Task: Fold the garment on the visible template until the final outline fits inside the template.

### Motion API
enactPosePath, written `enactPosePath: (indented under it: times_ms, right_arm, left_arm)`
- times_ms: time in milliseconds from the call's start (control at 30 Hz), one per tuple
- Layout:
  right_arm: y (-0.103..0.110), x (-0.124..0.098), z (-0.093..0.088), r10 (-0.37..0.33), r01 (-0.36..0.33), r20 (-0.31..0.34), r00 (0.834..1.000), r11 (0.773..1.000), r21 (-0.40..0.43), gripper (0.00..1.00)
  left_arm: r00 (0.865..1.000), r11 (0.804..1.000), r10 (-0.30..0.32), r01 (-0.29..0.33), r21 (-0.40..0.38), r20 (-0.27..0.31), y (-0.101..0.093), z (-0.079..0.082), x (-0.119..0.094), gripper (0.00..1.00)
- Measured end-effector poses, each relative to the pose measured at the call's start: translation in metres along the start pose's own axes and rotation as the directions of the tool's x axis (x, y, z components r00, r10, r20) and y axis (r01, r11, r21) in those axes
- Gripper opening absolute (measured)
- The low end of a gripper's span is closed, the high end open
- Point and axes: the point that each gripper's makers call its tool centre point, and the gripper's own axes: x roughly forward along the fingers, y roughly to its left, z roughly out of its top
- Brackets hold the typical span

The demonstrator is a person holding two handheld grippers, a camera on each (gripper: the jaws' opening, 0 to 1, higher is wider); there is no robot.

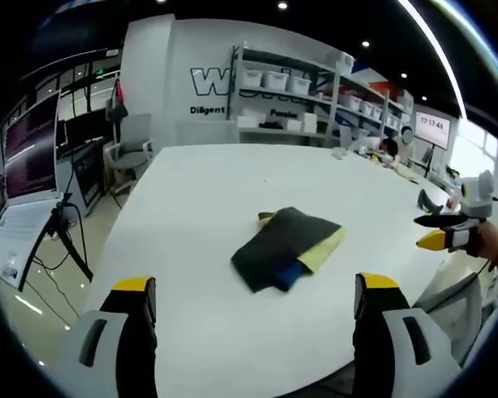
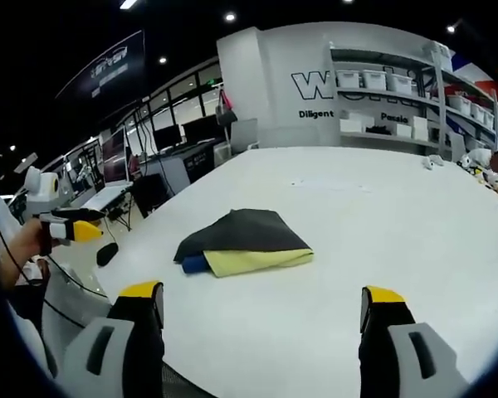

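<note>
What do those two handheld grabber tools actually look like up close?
Each has two black jaws capped with yellow tips, set on pale grey bodies: the left gripper and the right gripper. Thin dark cables trail from each where it shows in the other's view.

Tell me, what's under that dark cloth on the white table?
A yellow layer and a bit of blue stick out from under the dark cloth, all lying on the table. How far they reach underneath, or whether anything else lies there, is hidden.
</note>
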Motion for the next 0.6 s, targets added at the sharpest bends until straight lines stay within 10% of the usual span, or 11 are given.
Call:
enactPosePath:
  times_ms: [600]
  right_arm:
    - [0.015, 0.047, 0.017, 0.069, -0.069, -0.004, 0.998, 0.995, -0.069, 0.96]
  left_arm:
    - [1.0, 1.0, -0.002, 0.001, -0.016, -0.029, 0.004, -0.004, 0.02, 0.94]
